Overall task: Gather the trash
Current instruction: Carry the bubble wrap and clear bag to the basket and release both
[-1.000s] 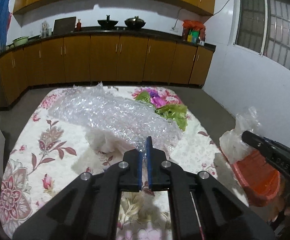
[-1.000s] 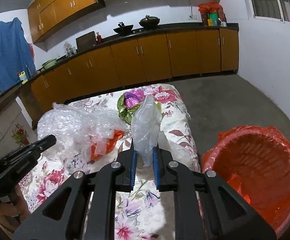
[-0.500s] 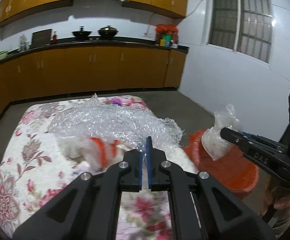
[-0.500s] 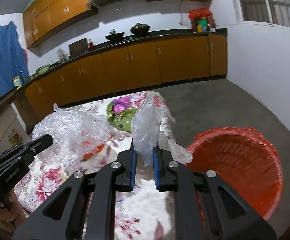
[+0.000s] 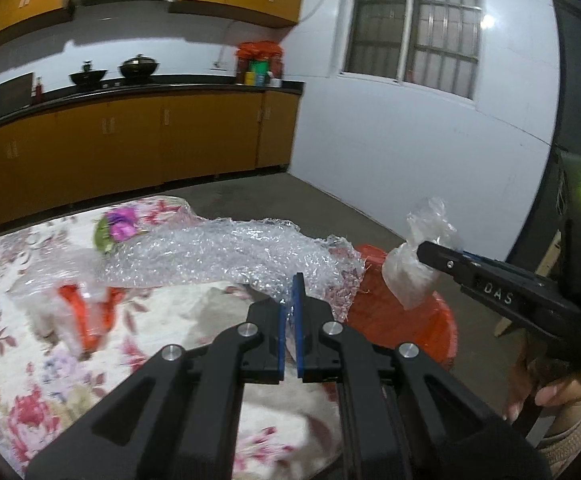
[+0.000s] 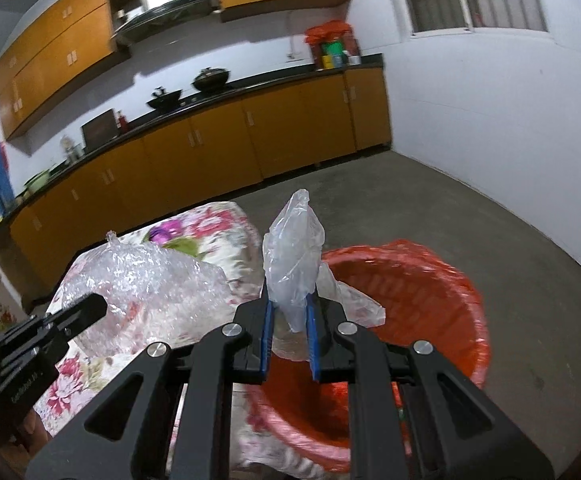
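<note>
A clear bag (image 6: 293, 248) is pinched between the pads of the right gripper (image 6: 289, 330) and stands upright from them, its long axis vertical; in the left wrist view the same bag (image 5: 418, 264) is seen hanging over the bin. The red-lined bin (image 6: 442, 304) lies directly beyond and below the right gripper, so the coming move is judged to turn on that 1 relation: the bag is already above the near rim and only a release, or a short reach farther right, seems needed. The left gripper (image 5: 289, 320) is pressed together on the near edge of a bubble wrap sheet (image 5: 230, 256), which stretches left and far across the table and whose right end just overlaps the bin's edge; the right gripper is the nearer of the 2 to the bin. The table is covered by a floral cloth (image 5: 18, 360), with a red-and-white wrapper (image 5: 78, 308) at its left. Beyond are a concrete floor, orange cabinets, a dark counter and a barred window.
</note>
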